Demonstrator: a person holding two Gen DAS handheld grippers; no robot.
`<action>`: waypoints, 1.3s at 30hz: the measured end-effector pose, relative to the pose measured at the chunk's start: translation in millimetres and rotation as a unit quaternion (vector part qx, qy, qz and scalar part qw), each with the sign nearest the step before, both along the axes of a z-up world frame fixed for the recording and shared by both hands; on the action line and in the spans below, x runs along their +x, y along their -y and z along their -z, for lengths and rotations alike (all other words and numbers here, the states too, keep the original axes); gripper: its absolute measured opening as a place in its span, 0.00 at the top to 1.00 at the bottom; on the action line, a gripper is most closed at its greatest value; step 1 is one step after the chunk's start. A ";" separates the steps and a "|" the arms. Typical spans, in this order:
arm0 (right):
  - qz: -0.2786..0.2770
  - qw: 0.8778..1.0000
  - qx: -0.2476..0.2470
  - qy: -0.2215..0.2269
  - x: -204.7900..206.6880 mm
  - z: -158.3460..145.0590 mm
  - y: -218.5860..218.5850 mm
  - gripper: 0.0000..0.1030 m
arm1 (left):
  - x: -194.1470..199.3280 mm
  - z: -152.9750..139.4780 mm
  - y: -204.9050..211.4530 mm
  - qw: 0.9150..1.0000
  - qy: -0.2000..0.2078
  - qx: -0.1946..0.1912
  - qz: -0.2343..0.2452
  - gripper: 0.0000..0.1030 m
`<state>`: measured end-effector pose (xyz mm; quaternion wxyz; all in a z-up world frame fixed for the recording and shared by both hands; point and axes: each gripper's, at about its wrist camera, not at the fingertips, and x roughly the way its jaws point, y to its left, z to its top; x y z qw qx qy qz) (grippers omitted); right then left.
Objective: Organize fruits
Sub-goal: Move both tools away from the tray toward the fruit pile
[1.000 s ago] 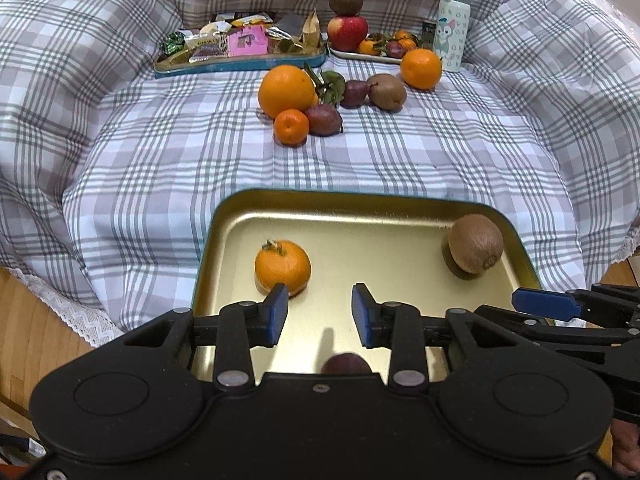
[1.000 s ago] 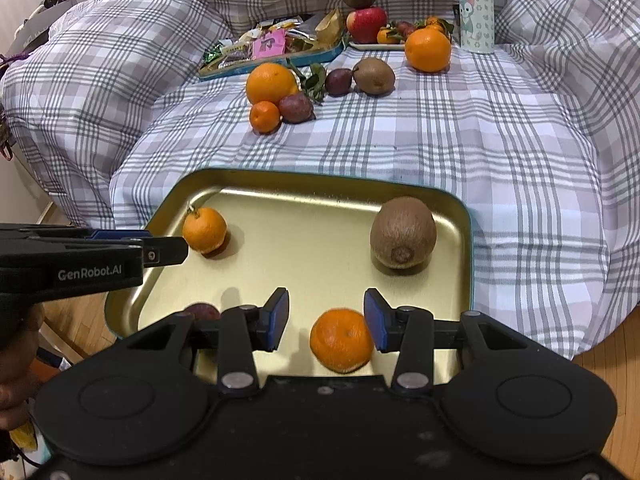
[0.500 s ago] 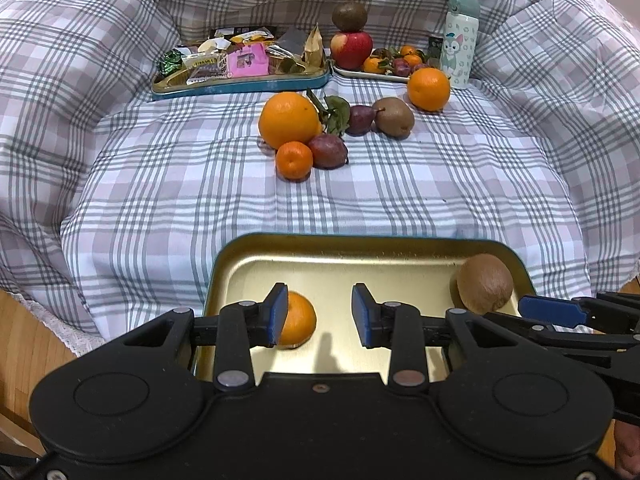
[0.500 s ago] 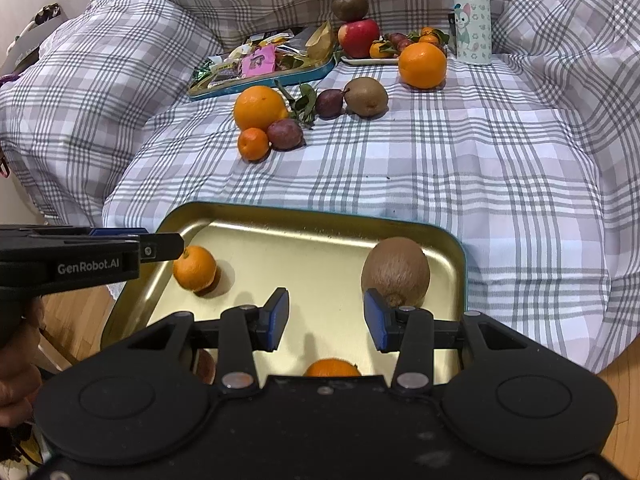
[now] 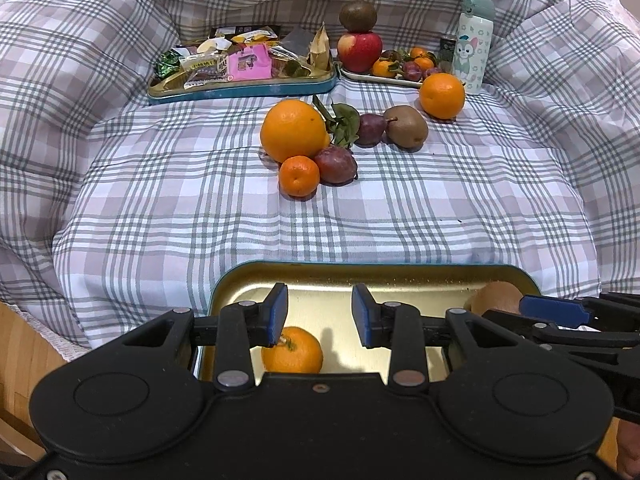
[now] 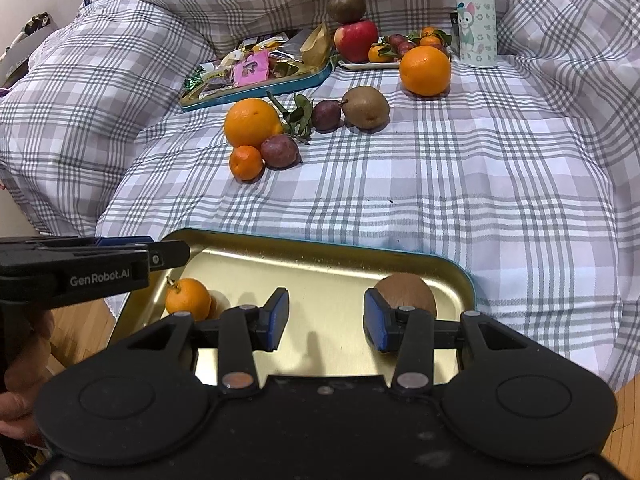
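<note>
- Far left: a teal-rimmed snack tray (image 5: pixel 240 89) full of wrapped sweets sits on the plaid cloth (image 5: pixel 160 208).
- Near left: my left gripper (image 5: pixel 319 316) points down over the gold tray (image 5: pixel 360 270). Its blue pads are spread a little apart with nothing between them.
- A mandarin (image 5: pixel 294 352) lies in the left part of the gold tray, under that gripper's left finger and not gripped.
- In the right wrist view, a hand (image 6: pixel 24 360) holds the left gripper's handle at the left edge.
- Middle of the cloth, well beyond the gold tray, loose fruit: a big orange (image 5: pixel 294 130) with a small mandarin (image 5: pixel 299 176) and a purple fruit (image 5: pixel 335 164) touching it on the near side.
- Just right of those: green leaves, a second purple fruit (image 5: pixel 371 129) and a kiwi (image 5: pixel 406 127), side by side.
- Far centre: a red apple (image 5: pixel 360 52) with a brown fruit (image 5: pixel 358 16) balanced on top, at the left end of a white plate (image 5: pixel 380 79) of small fruit.
- Right of the plate's near edge: another orange (image 5: pixel 442 95). Behind it stands an upright cartoon bottle (image 5: pixel 474 44).
- Near right: my right gripper (image 6: pixel 326 320) is also over the gold tray, pads slightly apart and empty.
- A kiwi in the tray (image 6: pixel 406 292) lies at its far right, just behind the right finger. I cannot tell whether they touch.
</note>
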<state>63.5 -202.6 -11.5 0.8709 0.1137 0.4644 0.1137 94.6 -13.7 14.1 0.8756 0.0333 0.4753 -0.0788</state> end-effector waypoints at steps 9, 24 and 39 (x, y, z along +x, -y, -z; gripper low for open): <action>0.005 1.000 -0.001 -0.015 23.4 7.0 -0.1 0.56 | 20.5 4.8 1.1 1.000 0.003 0.000 0.005 0.58; 0.003 0.999 -0.010 -0.036 66.8 18.8 -6.4 0.56 | 63.5 17.6 -1.7 1.000 0.007 -0.011 0.009 0.58; 0.006 0.999 -0.018 -0.040 112.6 25.1 -6.6 0.56 | 101.0 31.7 -0.9 1.000 0.002 -0.014 0.014 0.58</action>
